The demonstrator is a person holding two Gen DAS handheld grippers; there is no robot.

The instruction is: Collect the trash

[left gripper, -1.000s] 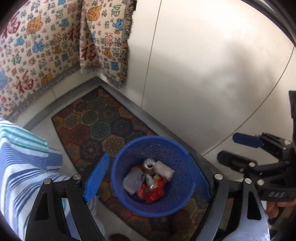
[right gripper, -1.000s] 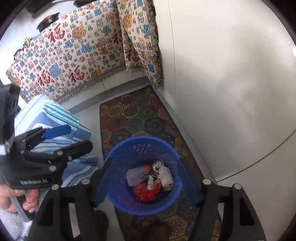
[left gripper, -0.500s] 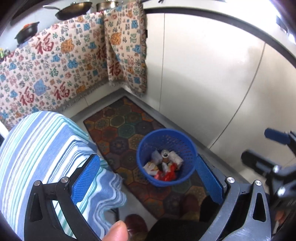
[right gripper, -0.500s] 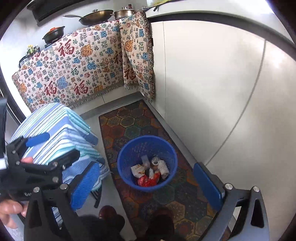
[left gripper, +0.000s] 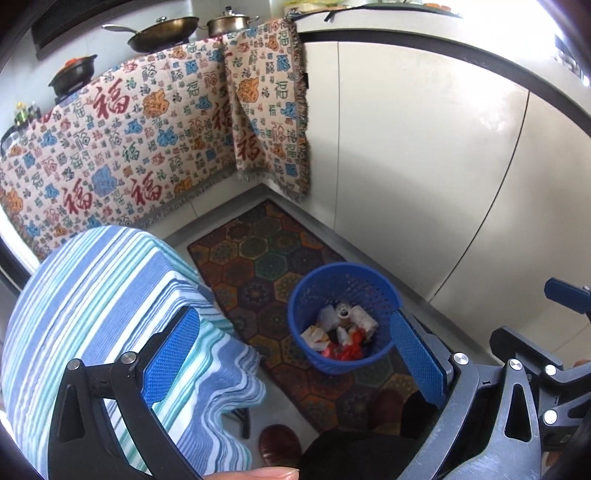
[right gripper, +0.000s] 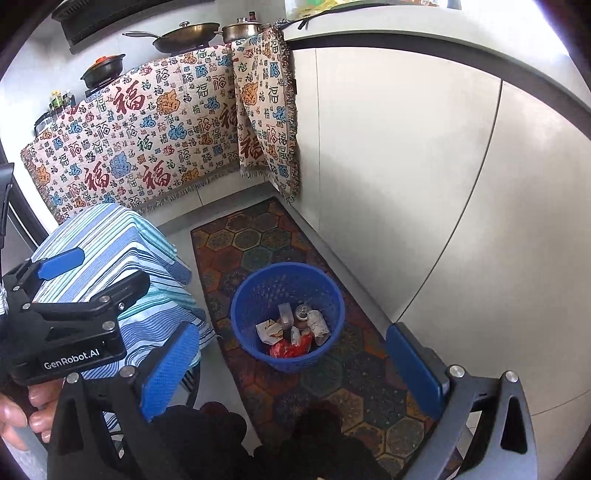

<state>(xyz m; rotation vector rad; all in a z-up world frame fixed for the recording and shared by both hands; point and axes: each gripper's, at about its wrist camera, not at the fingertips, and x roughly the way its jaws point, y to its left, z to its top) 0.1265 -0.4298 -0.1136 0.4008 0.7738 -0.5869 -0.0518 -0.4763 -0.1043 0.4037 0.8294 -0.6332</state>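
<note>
A blue mesh basket [left gripper: 295, 295] [right gripper: 240, 295] stands on the floor rug. In it lie a drink can [left gripper: 345, 312] [right gripper: 302, 312], crumpled paper, a small carton and a red wrapper [left gripper: 343, 350] [right gripper: 288, 347]. My left gripper [left gripper: 291, 315] hangs well above the basket, open, with nothing between its blue pads. My right gripper [right gripper: 291, 328] is beside it at the same height, also open and bare. Each gripper shows in the other's view: the right gripper [left gripper: 532, 314] at the right edge, the left gripper [right gripper: 110, 266] at the left edge.
A blue-striped cloth [left gripper: 103, 295] [right gripper: 110, 251] covers a stool left of the basket. The hexagon-patterned rug [left gripper: 258, 258] runs along white cabinet doors [left gripper: 406, 166]. A patterned cloth [left gripper: 129, 147] hangs over the counter, with pans [left gripper: 162, 33] on top. The person's shoes [left gripper: 279, 443] are below.
Both grippers have risen and drawn back from the basket, which now looks smaller and lower. Both pairs of jaws have spread wider. The counter and pans have come into view.
</note>
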